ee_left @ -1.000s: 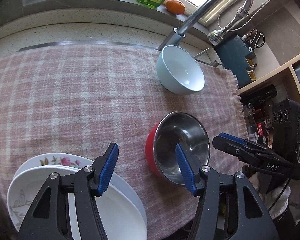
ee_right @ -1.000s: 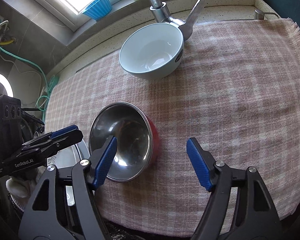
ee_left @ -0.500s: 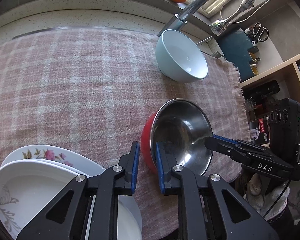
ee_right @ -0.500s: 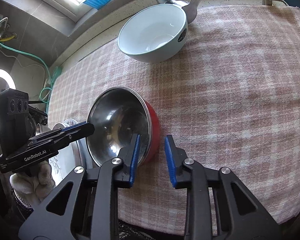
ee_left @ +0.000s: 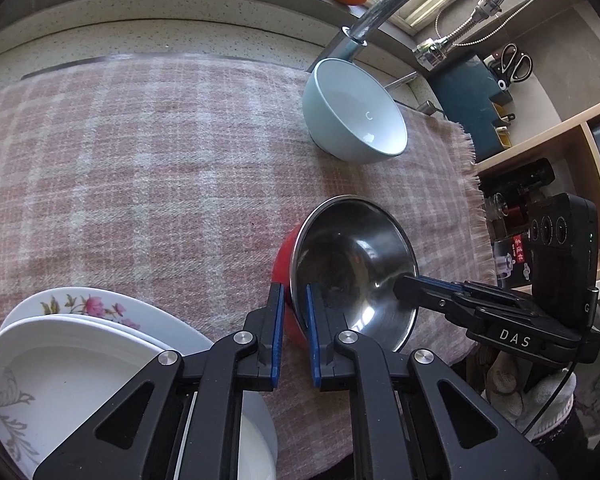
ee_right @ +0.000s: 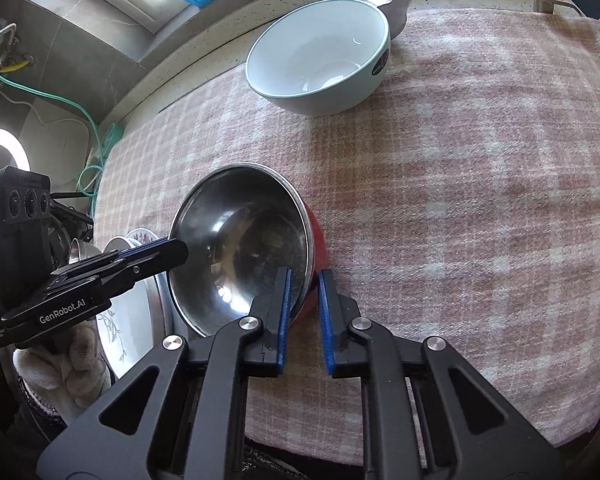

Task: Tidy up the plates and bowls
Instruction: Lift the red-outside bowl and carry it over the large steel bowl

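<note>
Nearest, at 7 o'clock in the left view, two glossy floral plates lie stacked. Left hand-held gripper and right hand-held gripper each pinch opposite rims of the round steel-lined red bowl. At 1 o'clock, a smooth pale-blue ceramic bowl rests on the woven plaid cloth.

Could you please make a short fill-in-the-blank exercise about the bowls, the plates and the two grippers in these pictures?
1. Both grippers are closed on the rim of the ____-lined red bowl.
2. The light blue bowl stands nearest the ____.
3. The left gripper and the right gripper grasp ____ sides of that rim.
4. The stacked plates number ____.

Missing words: steel; faucet; opposite; two
</note>
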`<move>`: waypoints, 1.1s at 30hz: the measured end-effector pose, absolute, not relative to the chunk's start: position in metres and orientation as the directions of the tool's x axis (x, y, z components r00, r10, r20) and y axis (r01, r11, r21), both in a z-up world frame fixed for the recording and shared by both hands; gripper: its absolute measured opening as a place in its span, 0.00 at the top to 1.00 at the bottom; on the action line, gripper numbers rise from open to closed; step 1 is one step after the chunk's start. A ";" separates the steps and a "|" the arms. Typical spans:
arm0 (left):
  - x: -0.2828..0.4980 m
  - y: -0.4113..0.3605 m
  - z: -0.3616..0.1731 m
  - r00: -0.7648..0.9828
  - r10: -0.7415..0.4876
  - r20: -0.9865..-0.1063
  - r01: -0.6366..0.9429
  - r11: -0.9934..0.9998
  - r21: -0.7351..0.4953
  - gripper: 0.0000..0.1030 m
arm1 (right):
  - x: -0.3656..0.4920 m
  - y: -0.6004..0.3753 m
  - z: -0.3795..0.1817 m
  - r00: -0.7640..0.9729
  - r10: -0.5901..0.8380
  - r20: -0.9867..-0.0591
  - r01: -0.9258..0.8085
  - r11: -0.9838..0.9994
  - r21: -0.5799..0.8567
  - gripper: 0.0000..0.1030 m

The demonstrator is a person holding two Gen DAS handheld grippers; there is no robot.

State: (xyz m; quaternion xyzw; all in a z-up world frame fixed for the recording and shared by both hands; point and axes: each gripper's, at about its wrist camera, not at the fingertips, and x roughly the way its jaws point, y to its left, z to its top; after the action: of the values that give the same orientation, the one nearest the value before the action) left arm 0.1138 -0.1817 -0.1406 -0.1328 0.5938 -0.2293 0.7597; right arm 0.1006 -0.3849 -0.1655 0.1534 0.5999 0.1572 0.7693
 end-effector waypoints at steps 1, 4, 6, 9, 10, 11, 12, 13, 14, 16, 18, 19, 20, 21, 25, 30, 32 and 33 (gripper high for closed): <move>0.113 -0.180 -0.138 0.196 -0.506 -0.840 0.190 0.860 -0.474 0.91 | 0.100 -0.384 -0.164 0.230 0.427 -0.874 -0.060 0.903 0.426 0.87; 0.109 -0.175 -0.128 0.224 -0.505 -0.834 0.198 0.861 -0.469 0.91 | 0.099 -0.378 -0.158 0.235 0.430 -0.871 -0.072 0.902 0.426 0.87; 0.106 -0.170 -0.121 0.245 -0.500 -0.830 0.204 0.864 -0.460 0.91 | 0.098 -0.372 -0.150 0.248 0.430 -0.868 -0.091 0.902 0.421 0.87; 0.102 -0.158 -0.112 0.268 -0.504 -0.821 0.200 0.863 -0.464 0.91 | 0.099 -0.362 -0.137 0.260 0.440 -0.859 -0.112 0.898 0.426 0.87; 0.101 -0.153 -0.108 0.277 -0.503 -0.819 0.198 0.864 -0.464 0.91 | 0.099 -0.357 -0.132 0.266 0.444 -0.856 -0.121 0.896 0.427 0.87; 0.099 -0.149 -0.106 0.285 -0.503 -0.816 0.195 0.864 -0.464 0.91 | 0.099 -0.353 -0.126 0.274 0.445 -0.853 -0.129 0.895 0.426 0.87; 0.098 -0.144 -0.103 0.291 -0.504 -0.813 0.191 0.864 -0.467 0.91 | 0.099 -0.347 -0.121 0.280 0.446 -0.850 -0.141 0.895 0.423 0.87; 0.096 -0.139 -0.100 0.299 -0.503 -0.811 0.185 0.864 -0.468 0.91 | 0.100 -0.340 -0.116 0.285 0.448 -0.847 -0.154 0.894 0.421 0.87; 0.095 -0.132 -0.097 0.307 -0.501 -0.809 0.178 0.866 -0.468 0.91 | 0.100 -0.333 -0.110 0.290 0.451 -0.844 -0.169 0.892 0.418 0.87; 0.091 -0.118 -0.092 0.324 -0.498 -0.805 0.163 0.867 -0.470 0.91 | 0.101 -0.317 -0.101 0.292 0.456 -0.841 -0.201 0.889 0.412 0.87; 0.087 -0.103 -0.086 0.340 -0.493 -0.801 0.147 0.869 -0.472 0.91 | 0.102 -0.302 -0.094 0.293 0.465 -0.835 -0.224 0.883 0.413 0.87; 0.085 -0.095 -0.084 0.346 -0.491 -0.800 0.140 0.870 -0.473 0.91 | 0.102 -0.294 -0.091 0.291 0.472 -0.832 -0.233 0.879 0.417 0.87; 0.083 -0.087 -0.081 0.354 -0.486 -0.799 0.131 0.872 -0.472 0.91 | 0.102 -0.286 -0.088 0.290 0.478 -0.829 -0.246 0.875 0.418 0.87; 0.080 -0.079 -0.079 0.363 -0.480 -0.798 0.123 0.874 -0.470 0.91 | 0.101 -0.277 -0.085 0.288 0.482 -0.827 -0.262 0.871 0.417 0.87; 0.069 -0.046 -0.072 0.395 -0.459 -0.796 0.085 0.881 -0.466 0.91 | 0.100 -0.242 -0.075 0.276 0.504 -0.819 -0.317 0.852 0.417 0.87; 0.054 -0.009 -0.065 0.437 -0.429 -0.791 0.029 0.885 -0.464 0.91 | 0.098 -0.196 -0.068 0.255 0.519 -0.816 -0.381 0.829 0.408 0.87; 0.049 0.005 -0.063 0.451 -0.418 -0.788 0.008 0.885 -0.465 0.91 | 0.095 -0.177 -0.066 0.245 0.526 -0.814 -0.402 0.819 0.408 0.87; 0.046 0.012 -0.062 0.458 -0.411 -0.788 -0.002 0.886 -0.463 0.91 | 0.095 -0.168 -0.066 0.240 0.529 -0.814 -0.414 0.814 0.407 0.87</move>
State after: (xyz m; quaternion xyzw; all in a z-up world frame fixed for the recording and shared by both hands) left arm 0.0463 0.0121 -0.0621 -0.2039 0.5057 -0.1234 0.8291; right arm 0.0946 -0.1685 -0.0656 0.0533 0.5385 0.3002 0.7855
